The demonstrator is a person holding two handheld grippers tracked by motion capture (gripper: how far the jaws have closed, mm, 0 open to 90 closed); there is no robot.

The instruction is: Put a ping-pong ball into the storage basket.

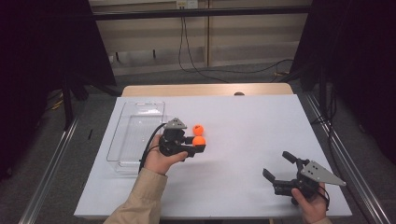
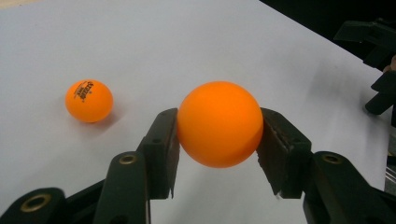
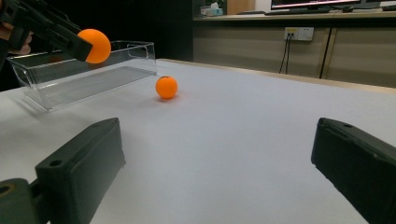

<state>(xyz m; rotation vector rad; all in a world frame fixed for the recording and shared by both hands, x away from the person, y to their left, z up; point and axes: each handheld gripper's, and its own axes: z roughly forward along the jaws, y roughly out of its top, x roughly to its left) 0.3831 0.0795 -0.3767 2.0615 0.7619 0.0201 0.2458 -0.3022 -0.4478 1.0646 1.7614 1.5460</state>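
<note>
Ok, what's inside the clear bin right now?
Nothing visible: the clear bin looks empty. One orange ball is clamped in the left gripper, the other ball lies on the table. The hand hides the bin's near right corner.

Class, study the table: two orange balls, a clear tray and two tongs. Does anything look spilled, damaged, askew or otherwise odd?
Nothing stands out. The left tongs grip one orange ball cleanly above the table, the other ball rests on the white sheet beside the clear tray, which lies flat and empty. The right tongs stand open.
</note>
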